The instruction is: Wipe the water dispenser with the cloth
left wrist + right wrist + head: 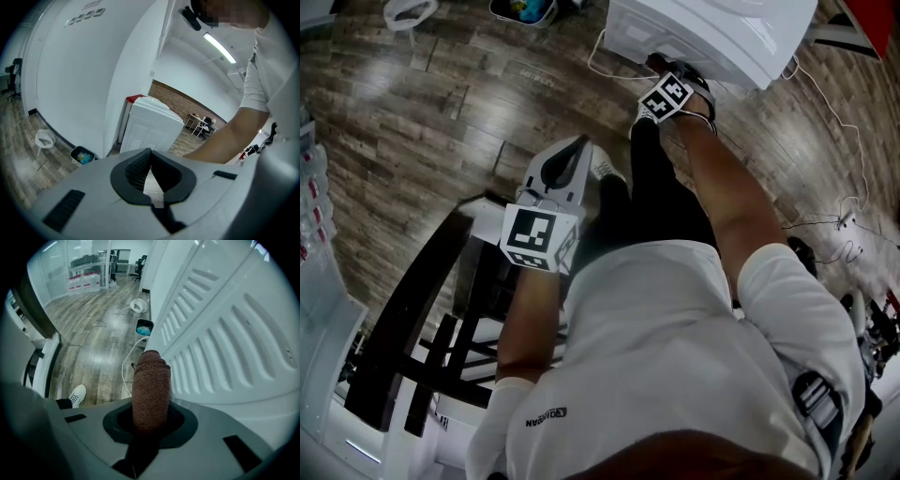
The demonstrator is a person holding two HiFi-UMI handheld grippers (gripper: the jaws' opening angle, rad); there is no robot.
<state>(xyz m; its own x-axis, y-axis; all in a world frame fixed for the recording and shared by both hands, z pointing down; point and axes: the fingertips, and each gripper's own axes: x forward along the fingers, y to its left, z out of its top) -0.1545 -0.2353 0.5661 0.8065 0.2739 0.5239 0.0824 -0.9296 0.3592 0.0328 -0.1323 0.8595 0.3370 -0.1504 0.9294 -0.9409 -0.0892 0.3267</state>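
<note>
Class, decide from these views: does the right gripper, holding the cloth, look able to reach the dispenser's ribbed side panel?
Probably yes: the right gripper holds the brown cloth close beside the ribbed panel of the water dispenser, and nothing shows between them.

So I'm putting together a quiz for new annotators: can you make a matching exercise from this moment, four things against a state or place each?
Things:
1. cloth
2. water dispenser
3. left tongs
4. bin

States or places:
A. shut, with nothing between them
B. white, with a ribbed side panel
C. on the floor by the wall
D. brown, clamped in the right tongs

Pairs: 1-D; 2-B; 3-A; 4-C
</note>
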